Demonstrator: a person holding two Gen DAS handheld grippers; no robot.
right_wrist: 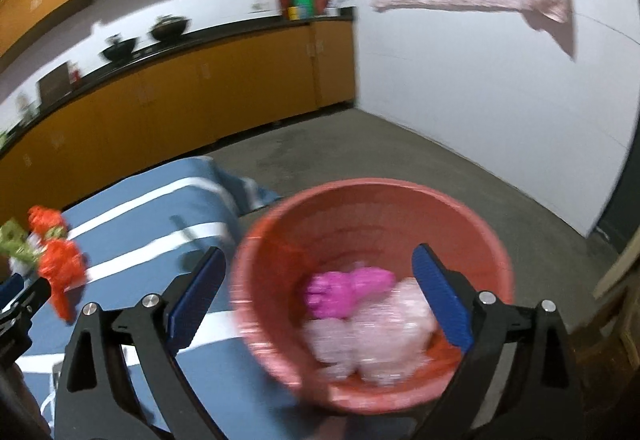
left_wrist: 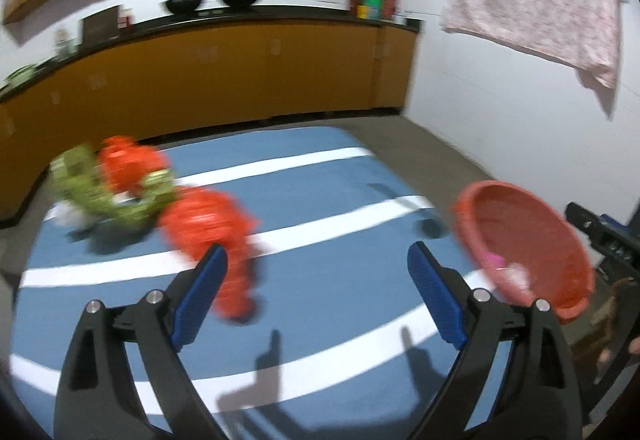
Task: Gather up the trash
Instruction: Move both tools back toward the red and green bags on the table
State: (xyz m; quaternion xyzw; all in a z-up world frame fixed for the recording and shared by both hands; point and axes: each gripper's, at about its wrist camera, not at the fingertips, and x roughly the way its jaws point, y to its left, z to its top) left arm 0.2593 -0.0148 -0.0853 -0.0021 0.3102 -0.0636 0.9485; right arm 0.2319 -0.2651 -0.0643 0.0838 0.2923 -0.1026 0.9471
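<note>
- My left hand-held gripper is wide and empty; the nearest orange wrapper lies at ten o'clock, so I'd straddle it before squeezing.
- My right hand-held gripper, also wide and empty, hangs over the red basin holding pink trash.
- Striped blue desk, concrete floor, yellow cabinets behind.
</note>
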